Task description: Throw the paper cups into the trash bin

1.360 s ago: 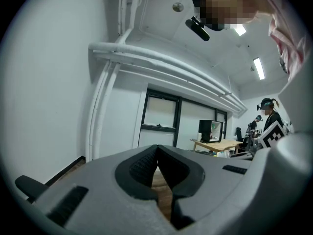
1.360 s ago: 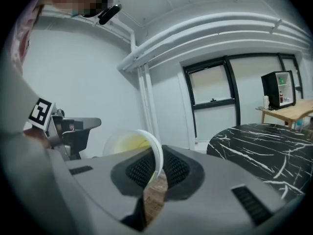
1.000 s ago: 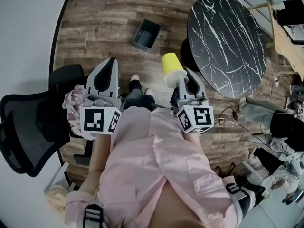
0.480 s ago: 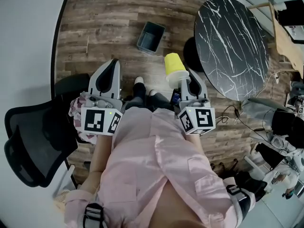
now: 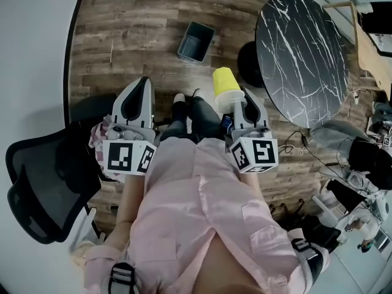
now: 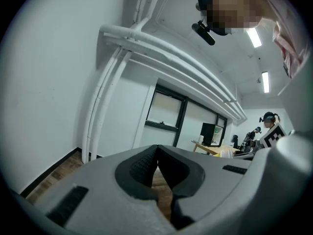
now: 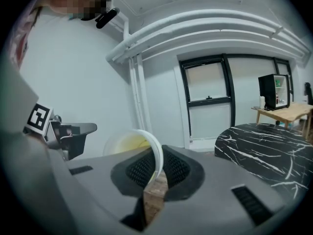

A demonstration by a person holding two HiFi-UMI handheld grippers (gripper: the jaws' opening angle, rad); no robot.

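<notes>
Head view: the right gripper pinches a yellow paper cup well short of the trash bin; let go here, it would likely miss. Left gripper view: the left gripper is clenched and empty. Right gripper view: only the cup's thin, pale-lined wall is gripped, so it may slip or crumple.

We have walked on a step. In the head view the wooden floor and all that stands on it has slid to the right. The trash bin now sits a little further right, the black marble table has shifted toward the right edge, and the office chair lies lower at our left. A dark trouser leg has swung forward and fills more of the gap between the left gripper and the right gripper.
</notes>
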